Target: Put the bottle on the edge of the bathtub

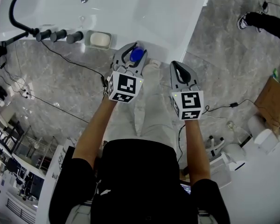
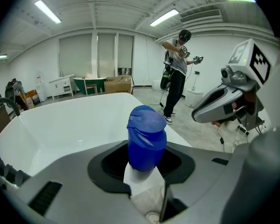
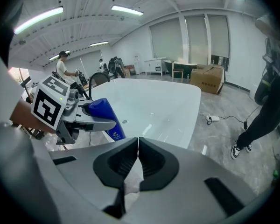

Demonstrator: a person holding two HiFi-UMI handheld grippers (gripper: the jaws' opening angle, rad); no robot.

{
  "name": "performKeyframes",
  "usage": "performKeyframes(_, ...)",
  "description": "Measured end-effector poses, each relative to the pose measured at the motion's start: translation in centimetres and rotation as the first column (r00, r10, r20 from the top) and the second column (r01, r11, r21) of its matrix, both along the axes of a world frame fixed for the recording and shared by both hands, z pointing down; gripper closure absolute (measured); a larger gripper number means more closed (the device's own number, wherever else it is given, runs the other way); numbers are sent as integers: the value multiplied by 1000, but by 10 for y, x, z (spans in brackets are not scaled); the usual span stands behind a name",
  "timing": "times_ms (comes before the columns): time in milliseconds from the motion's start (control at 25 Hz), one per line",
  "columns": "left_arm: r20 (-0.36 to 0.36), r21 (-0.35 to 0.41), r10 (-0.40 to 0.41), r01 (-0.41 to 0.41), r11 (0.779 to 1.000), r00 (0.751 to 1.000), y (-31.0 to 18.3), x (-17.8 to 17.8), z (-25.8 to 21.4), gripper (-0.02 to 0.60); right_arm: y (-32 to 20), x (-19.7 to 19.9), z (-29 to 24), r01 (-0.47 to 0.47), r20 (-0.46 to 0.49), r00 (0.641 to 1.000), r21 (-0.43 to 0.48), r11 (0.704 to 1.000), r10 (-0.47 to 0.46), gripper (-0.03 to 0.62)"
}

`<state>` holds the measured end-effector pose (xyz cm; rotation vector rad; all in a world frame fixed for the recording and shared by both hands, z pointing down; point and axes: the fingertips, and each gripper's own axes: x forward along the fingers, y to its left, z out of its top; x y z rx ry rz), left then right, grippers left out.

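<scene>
A blue bottle point(image 1: 136, 55) with a flip cap stands upright between the jaws of my left gripper point(image 1: 130, 62), which is shut on it. It hangs just at the near rim of the white bathtub point(image 1: 177, 13). In the left gripper view the bottle point(image 2: 146, 143) fills the gap between the jaws, with the bathtub point(image 2: 60, 125) behind it. My right gripper point(image 1: 179, 71) is beside it to the right over the floor, shut with nothing in it, its jaws meeting edge to edge point(image 3: 138, 146). The right gripper view shows the bottle point(image 3: 105, 118) in the left gripper point(image 3: 91, 120).
A soap dish point(image 1: 100, 40) and black tap handles point(image 1: 58, 35) sit on the tub's near rim at left, with a black hose point(image 1: 14, 13). Cables point(image 1: 65, 59) cross the marble floor. A cardboard box point(image 1: 273, 97) is at right. Another person point(image 2: 177, 73) stands beyond the tub.
</scene>
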<state>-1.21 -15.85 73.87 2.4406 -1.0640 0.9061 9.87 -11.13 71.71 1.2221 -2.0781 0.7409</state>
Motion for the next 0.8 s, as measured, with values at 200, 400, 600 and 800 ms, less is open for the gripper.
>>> performKeyframes(200,10,26,18,-19,999,1000,3,4,-1,413,2,-1,0,0,3,1000,-5,1000,0,572)
performKeyframes(400,4,22,20,-20,1000,1000,1,5,-1,413,3,-3,1,3,6,1000,-6,1000,-3,572)
performKeyframes(600,0,12,21,-21,1000,1000,1,6,0,413,3,-2,2,1,8,1000,-10,1000,-1,572)
performKeyframes(800,-1,4,30,-30,1000,1000,0,12,-2,410,2,1,0,5,10,1000,-7,1000,-4,572)
